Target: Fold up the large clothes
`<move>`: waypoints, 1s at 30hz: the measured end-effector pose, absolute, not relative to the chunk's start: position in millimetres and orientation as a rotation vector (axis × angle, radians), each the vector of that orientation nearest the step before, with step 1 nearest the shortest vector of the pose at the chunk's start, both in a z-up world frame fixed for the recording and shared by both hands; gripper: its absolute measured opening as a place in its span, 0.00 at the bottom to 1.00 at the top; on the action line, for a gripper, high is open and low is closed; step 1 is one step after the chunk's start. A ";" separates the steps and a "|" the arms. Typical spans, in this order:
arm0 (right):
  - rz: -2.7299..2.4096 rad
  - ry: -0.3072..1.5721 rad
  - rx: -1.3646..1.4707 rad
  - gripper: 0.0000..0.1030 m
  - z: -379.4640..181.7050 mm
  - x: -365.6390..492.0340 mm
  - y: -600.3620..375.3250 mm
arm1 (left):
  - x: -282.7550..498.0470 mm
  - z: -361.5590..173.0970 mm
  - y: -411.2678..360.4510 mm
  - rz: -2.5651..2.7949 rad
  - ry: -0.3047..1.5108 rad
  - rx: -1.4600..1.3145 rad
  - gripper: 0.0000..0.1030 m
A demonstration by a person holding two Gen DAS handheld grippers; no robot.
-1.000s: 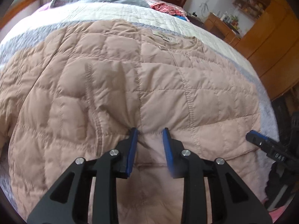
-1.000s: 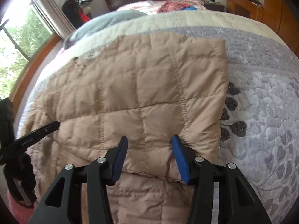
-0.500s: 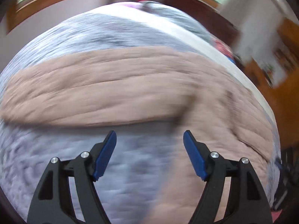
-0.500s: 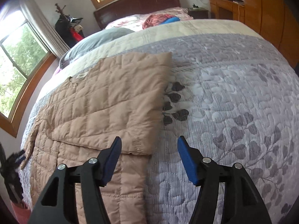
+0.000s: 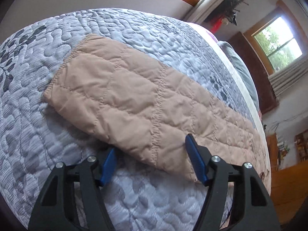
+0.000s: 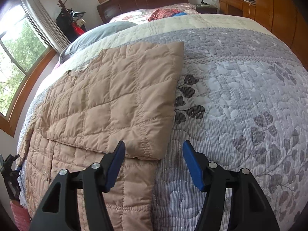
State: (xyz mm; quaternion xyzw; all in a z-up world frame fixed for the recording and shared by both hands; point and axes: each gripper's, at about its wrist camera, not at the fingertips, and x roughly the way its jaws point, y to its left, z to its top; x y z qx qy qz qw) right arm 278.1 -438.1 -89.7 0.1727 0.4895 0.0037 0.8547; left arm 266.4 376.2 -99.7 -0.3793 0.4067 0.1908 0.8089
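A beige quilted jacket [image 6: 107, 104] lies flat on the bed. In the right wrist view its right sleeve is folded across the body, with the cuff edge near the bottom. My right gripper [image 6: 154, 159] is open and empty, just above that folded cuff corner. In the left wrist view the jacket's other sleeve [image 5: 134, 104] lies stretched out on the bedspread. My left gripper [image 5: 152, 159] is open and empty, its jaws straddling the near edge of this sleeve. The left gripper also shows at the left edge of the right wrist view [image 6: 9, 173].
The grey leaf-patterned bedspread [image 6: 240, 115] covers the bed. A grey pillow [image 6: 100, 32] and red cloth [image 6: 163, 13] lie near the dark headboard. Wooden cabinets [image 6: 269, 9] stand at the right, windows at the left.
My left gripper opened wider and swung left from the jacket's body to the outstretched sleeve. My right gripper opened and drew back slightly right, leaving the folded sleeve lying on the jacket.
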 end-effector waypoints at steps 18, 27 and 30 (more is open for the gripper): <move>-0.003 1.056 0.334 0.62 -111.9 286.2 -432.0 | 268.4 -107.5 381.5 0.471 0.832 -0.782 0.03; 0.005 0.979 0.264 0.63 -72.8 261.2 -430.2 | 269.5 -21.1 307.9 0.331 0.653 -0.577 0.02; 0.065 0.993 0.295 0.63 -70.7 258.6 -422.3 | 275.1 5.9 264.1 0.200 0.619 -0.511 0.02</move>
